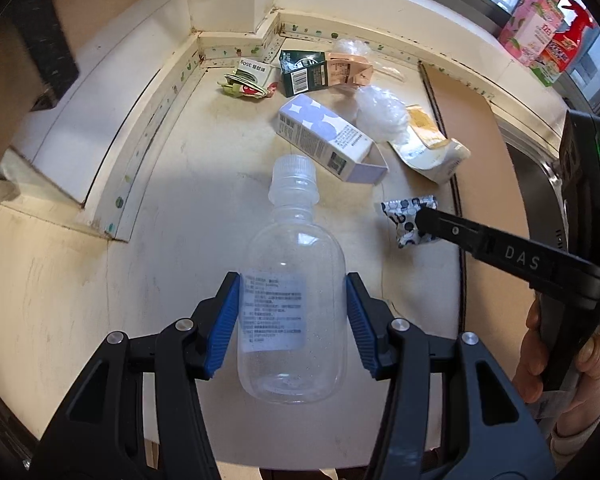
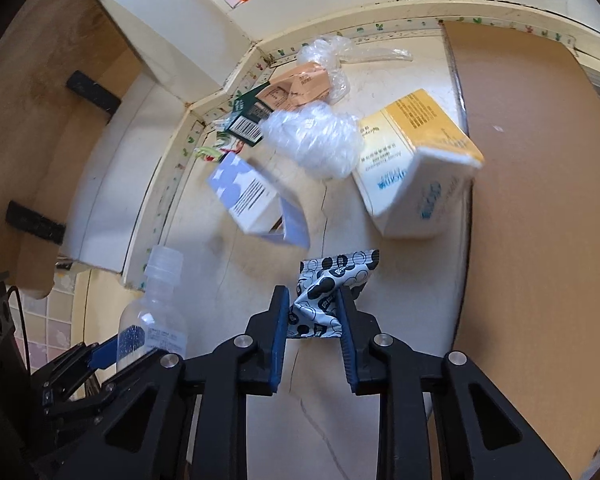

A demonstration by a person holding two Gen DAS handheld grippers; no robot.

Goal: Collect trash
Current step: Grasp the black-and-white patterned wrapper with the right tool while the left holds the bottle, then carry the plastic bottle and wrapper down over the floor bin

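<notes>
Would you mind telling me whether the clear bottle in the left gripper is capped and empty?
Capped and apparently empty: the clear bottle wears its white cap, and no liquid shows inside.

Both wrist views look steeply down, close over the countertop [image 1: 188, 208]; each shows the same bottle [image 1: 292, 304] and patterned wrapper [image 2: 332, 280].

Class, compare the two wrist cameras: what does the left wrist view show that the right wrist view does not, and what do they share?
Only the left wrist view shows the person's hand and colourful boxes by the window. Only the right wrist view shows the right gripper pinching the black-and-white wrapper from behind. Both show the clear bottle in the left gripper, the lilac box and crumpled plastic.
</notes>
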